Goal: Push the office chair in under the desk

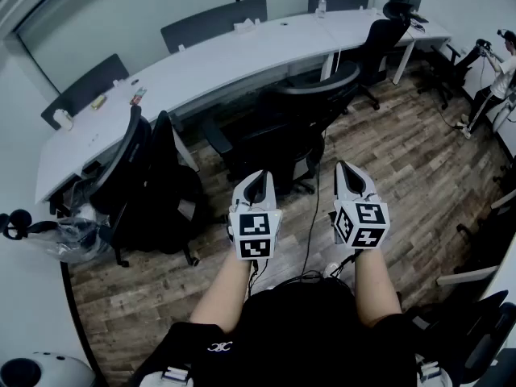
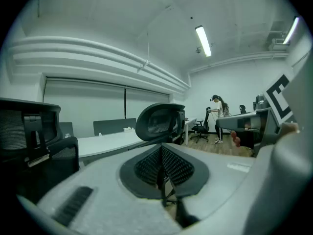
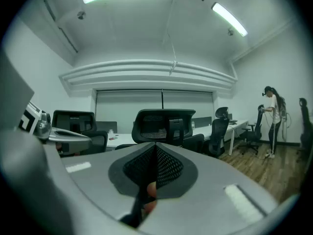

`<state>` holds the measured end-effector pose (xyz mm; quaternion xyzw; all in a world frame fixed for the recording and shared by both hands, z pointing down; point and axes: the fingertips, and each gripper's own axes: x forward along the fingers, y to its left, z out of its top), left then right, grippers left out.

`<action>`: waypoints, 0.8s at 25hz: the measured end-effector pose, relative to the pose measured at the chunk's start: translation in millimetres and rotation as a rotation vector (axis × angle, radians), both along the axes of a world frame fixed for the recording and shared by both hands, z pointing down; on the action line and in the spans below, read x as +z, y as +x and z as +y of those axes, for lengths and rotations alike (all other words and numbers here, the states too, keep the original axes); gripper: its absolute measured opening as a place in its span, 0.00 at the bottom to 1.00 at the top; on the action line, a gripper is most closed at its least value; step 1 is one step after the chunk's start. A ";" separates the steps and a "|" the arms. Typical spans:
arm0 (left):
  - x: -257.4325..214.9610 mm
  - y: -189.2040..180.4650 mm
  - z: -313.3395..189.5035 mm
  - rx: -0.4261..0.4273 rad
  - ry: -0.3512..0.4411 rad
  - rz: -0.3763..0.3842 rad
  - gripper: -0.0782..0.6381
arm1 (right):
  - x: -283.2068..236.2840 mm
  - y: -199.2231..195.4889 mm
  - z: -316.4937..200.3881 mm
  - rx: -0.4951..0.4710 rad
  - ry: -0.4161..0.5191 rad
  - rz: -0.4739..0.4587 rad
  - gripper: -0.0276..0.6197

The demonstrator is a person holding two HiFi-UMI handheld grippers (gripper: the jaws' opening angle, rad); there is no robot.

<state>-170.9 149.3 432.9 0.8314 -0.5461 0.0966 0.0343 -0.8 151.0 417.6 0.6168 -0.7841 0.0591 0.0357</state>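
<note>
A black mesh office chair (image 1: 282,131) stands pulled out from the long white desk (image 1: 242,51), its back towards me. It is also in the left gripper view, where its headrest (image 2: 159,121) shows above the jaws, and the chair (image 3: 164,126) sits straight ahead in the right gripper view. My left gripper (image 1: 256,182) and right gripper (image 1: 347,172) are held side by side in front of me, just short of the chair and apart from it. Both are shut with nothing between the jaws, as the left gripper (image 2: 161,168) and right gripper (image 3: 155,163) show in their own views.
Two more black chairs (image 1: 141,188) stand at the left by the desk end, and another chair (image 1: 379,39) at the far right. A clear plastic bag (image 1: 76,236) lies at the left. A cable (image 1: 313,216) runs over the wood floor. A person (image 1: 500,71) stands far right.
</note>
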 end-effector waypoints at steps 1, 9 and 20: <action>-0.4 -0.4 -0.9 -0.001 0.001 -0.003 0.12 | -1.1 -1.1 -1.0 -0.002 0.003 0.005 0.05; -5.7 -4.7 -1.7 0.000 0.016 -0.016 0.12 | -12.6 -14.6 1.7 -0.043 0.044 -0.018 0.05; -4.5 -21.7 11.0 0.017 0.021 -0.005 0.12 | -15.3 -33.7 25.5 -0.053 0.055 -0.014 0.05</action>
